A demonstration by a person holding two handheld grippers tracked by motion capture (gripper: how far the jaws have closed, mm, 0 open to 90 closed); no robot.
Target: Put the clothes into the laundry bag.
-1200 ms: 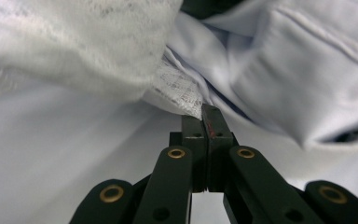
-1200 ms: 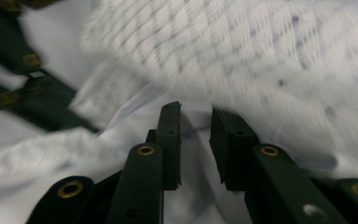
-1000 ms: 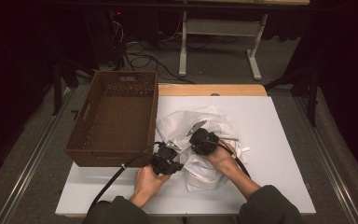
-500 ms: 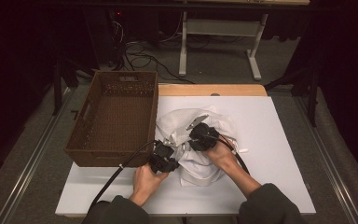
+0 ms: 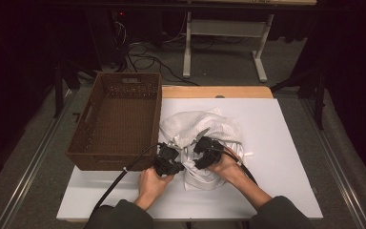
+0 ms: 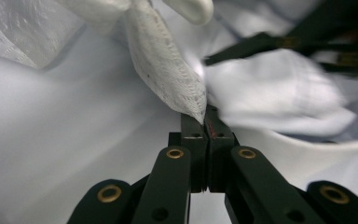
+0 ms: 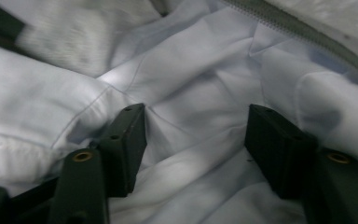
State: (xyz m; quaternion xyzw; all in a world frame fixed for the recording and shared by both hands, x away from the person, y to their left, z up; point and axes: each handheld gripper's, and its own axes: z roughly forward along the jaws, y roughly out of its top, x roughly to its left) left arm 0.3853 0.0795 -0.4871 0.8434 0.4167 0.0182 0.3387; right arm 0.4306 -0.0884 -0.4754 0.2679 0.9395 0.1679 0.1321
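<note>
A crumpled white garment of thin woven cloth with a grey zip (image 5: 205, 143) lies heaped on the white tabletop (image 5: 286, 143), just right of the brown wicker basket (image 5: 116, 119), and both of the person's tools are buried in its near side. The left gripper (image 5: 171, 155) is clenched on a pointed corner of the cloth: in the left gripper view its jaws stand pressed together with the textured white fold (image 6: 177, 88) rising out of them, pulled up into a taut strip. That pinch looks meant to anchor one edge so the rest can be spread or gathered against it.

The right gripper (image 5: 205, 148) works from the other side, close beside the left one. In the right gripper view its jaws stand wide apart, released, with smooth pale lining (image 7: 196, 93) bunched between them and nothing yet squeezed; the zip's grey teeth (image 7: 303, 35) run across the top of that view. I'd guess it is lined up to bite a second fold.

The basket stands empty, its open top touching the cloth's edge, probably the destination.
</note>
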